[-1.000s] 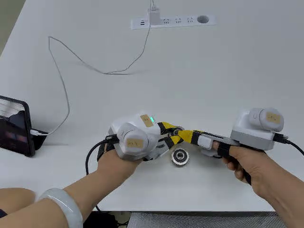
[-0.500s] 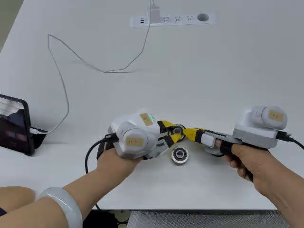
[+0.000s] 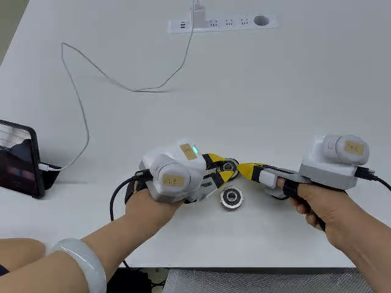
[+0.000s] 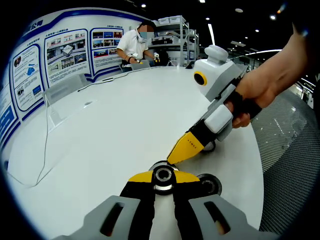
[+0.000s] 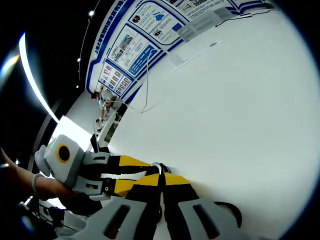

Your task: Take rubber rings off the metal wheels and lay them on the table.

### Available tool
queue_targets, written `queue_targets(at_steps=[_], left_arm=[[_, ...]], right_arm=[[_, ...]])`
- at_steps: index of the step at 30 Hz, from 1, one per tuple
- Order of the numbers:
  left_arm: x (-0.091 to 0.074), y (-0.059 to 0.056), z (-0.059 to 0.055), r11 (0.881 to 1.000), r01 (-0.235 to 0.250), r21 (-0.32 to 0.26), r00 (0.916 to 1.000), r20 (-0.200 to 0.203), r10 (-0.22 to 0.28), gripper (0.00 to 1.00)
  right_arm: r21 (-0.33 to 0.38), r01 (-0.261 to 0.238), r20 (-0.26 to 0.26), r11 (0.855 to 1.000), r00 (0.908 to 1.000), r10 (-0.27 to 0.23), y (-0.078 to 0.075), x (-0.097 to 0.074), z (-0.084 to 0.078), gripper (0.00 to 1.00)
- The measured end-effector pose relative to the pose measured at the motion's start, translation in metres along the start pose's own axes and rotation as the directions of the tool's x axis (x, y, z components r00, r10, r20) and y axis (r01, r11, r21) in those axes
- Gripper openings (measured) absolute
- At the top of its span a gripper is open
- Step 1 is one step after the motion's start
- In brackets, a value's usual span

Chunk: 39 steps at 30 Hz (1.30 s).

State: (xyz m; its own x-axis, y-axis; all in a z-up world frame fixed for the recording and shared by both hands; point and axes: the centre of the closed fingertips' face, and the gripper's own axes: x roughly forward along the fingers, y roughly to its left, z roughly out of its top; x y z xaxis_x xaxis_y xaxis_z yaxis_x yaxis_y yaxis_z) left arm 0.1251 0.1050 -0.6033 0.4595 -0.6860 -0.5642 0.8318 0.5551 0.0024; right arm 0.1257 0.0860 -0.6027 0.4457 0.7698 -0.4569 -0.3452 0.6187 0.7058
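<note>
A small metal wheel (image 3: 230, 165) with a black rubber ring hangs just above the white table (image 3: 275, 91), with my left gripper (image 3: 223, 168) shut on it. In the left gripper view the yellow jaw tips clamp the wheel (image 4: 163, 176) from both sides. My right gripper (image 3: 243, 170) comes in from the right, shut, its tips pinching the rubber ring at the wheel's rim (image 5: 159, 167). The left gripper view shows the right gripper's yellow tip (image 4: 174, 157) touching that rim. A second wheel (image 3: 231, 198) lies flat on the table just below both grippers.
A power strip (image 3: 223, 25) lies at the far edge, and its grey cable (image 3: 79, 104) runs to a dark phone (image 3: 18, 162) at the left. The table's front edge (image 3: 244, 265) is close to my hands. A person (image 4: 132, 45) stands far behind.
My right gripper and hand have drawn slightly to the right, away from the left gripper. The left gripper and its wheel have stayed in place, as has the wheel on the table.
</note>
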Motion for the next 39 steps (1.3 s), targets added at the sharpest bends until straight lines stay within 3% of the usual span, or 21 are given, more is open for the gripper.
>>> queue_targets(at_steps=[15, 39], left_arm=[[0.000, 0.000, 0.000, 1.000, -0.001, 0.002, 1.0000, -0.003, 0.001, 0.14], [0.000, 0.000, 0.000, 1.000, -0.001, 0.002, 1.0000, -0.002, 0.001, 0.14]], right_arm=[[-0.019, -0.001, 0.004, 1.000, 1.0000, 0.001, 0.002, 0.001, 0.000, 0.02], [0.049, -0.045, -0.004, 0.998, 0.9990, 0.045, 0.016, 0.001, -0.001, 0.01]])
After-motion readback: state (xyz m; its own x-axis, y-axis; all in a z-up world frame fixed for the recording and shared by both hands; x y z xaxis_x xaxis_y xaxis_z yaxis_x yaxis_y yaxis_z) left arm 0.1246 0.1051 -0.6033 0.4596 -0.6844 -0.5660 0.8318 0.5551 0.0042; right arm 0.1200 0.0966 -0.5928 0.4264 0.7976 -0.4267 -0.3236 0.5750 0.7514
